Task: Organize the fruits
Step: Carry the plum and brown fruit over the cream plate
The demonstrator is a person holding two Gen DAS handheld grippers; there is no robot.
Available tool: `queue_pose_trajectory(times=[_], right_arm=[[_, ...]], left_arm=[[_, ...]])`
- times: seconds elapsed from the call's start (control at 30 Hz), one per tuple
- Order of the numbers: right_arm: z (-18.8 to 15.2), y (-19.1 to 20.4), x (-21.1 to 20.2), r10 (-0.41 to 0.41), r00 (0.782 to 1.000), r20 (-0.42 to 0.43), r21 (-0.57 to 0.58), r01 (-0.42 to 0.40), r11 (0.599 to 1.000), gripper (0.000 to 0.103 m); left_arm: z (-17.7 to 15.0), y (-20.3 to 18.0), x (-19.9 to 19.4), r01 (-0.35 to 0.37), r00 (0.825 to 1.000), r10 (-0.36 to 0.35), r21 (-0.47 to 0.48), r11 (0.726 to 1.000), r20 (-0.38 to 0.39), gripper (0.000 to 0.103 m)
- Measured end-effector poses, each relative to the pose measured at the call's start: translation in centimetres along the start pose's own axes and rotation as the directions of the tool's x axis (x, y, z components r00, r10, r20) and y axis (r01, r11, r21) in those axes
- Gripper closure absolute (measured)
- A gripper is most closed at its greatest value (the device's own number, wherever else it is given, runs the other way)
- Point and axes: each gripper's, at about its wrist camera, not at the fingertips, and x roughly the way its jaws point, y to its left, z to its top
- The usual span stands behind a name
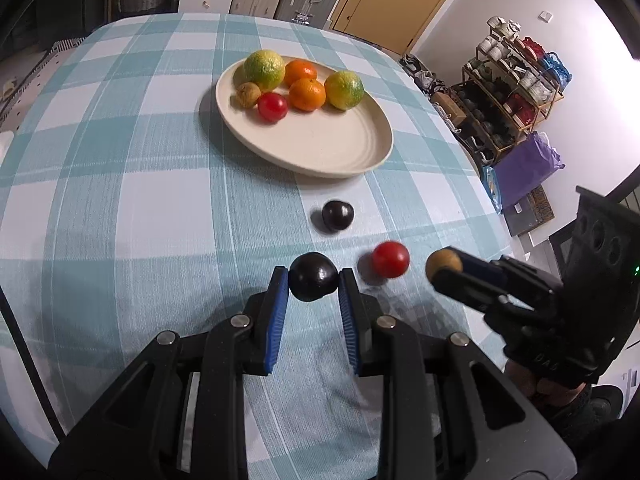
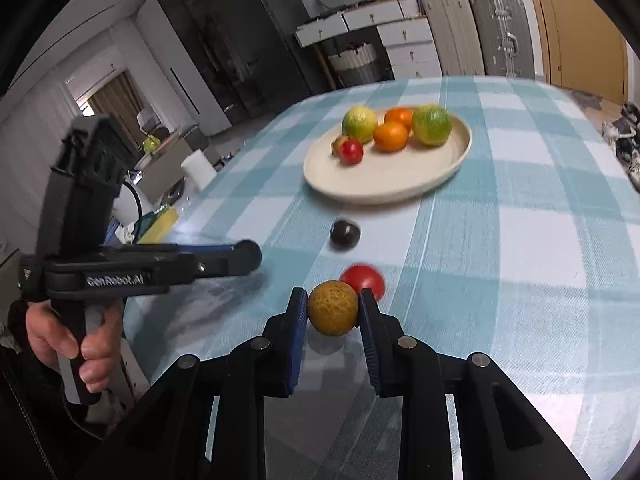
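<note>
reading "genrobot.ai" on left tongs (image 2: 248, 258), gripping dark plum (image 1: 313, 282)

Woven checked cloth (image 1: 120, 184), matt, covers the bench. Plate (image 1: 320, 148): smooth cream ceramic (faintly ridged). Dark plum (image 1: 313, 282): glossy skin. Yellow-brown fruit (image 2: 333, 308): dull, pitted. Left tool (image 1: 313, 280): matt black plastic, ribbed blue pads, metal pins.

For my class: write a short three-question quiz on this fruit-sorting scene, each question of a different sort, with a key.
1. True or false: the left gripper is shut on a dark plum.
2. How many fruits lie on the plate?
3. What does the right gripper hold: A) red tomato, B) yellow-brown fruit, C) orange?

Key: 1 true; 2 six; 3 B.
</note>
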Motion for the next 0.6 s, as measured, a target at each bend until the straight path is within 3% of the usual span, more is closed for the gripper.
queue_pose_trajectory(times=[0.6], right_arm=[[8.2,-2.3,3.0,-0.011,0.994,0.106,-0.009,0.012,1.000,0.076]], left_arm=[[8.4,-0.8,1.8,-0.001,0.998,-0.002,0.039,0.999,0.065,0.081]])
